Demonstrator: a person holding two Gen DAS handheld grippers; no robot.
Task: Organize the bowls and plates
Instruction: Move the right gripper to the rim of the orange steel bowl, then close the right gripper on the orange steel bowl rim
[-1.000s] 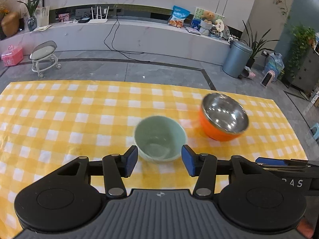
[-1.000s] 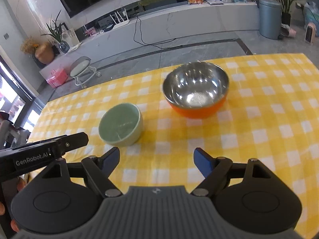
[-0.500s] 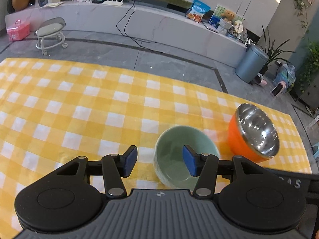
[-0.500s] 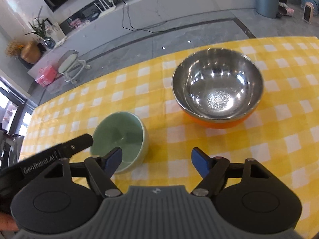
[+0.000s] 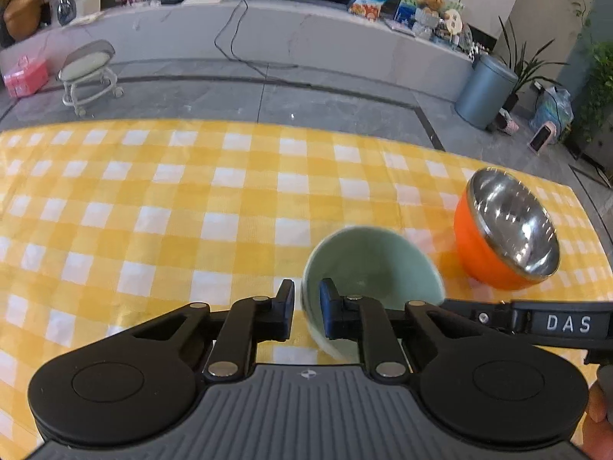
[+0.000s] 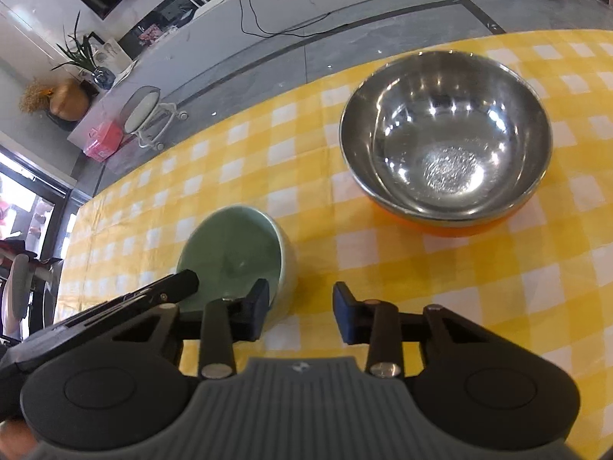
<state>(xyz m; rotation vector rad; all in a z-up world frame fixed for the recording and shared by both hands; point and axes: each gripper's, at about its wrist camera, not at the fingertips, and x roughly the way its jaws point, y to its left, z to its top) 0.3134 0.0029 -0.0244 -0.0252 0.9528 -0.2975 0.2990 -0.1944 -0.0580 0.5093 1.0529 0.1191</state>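
Note:
A pale green bowl (image 5: 375, 264) stands on the yellow checked cloth, with an orange bowl lined in steel (image 5: 509, 230) to its right. My left gripper (image 5: 306, 306) straddles the green bowl's left rim, one pad inside and one outside. Its jaws are closing, and a sliver of cloth still shows by the outer pad. In the right wrist view my right gripper (image 6: 300, 303) straddles the green bowl's (image 6: 233, 245) right rim. Its jaws are closing too, the outer pad well clear of the wall. The orange bowl (image 6: 444, 134) sits beyond, untouched.
The table's far edge (image 5: 268, 124) drops to a grey floor with a wheeled stool (image 5: 90, 73) and a blue-grey bin (image 5: 484, 92). A fingertip shows at the lower right corner (image 5: 597, 414). Left of the green bowl the cloth (image 5: 153, 211) is bare.
Both grippers came down and forward onto the green bowl, one at each side of its rim. Both pairs of jaws have narrowed, the left far more.

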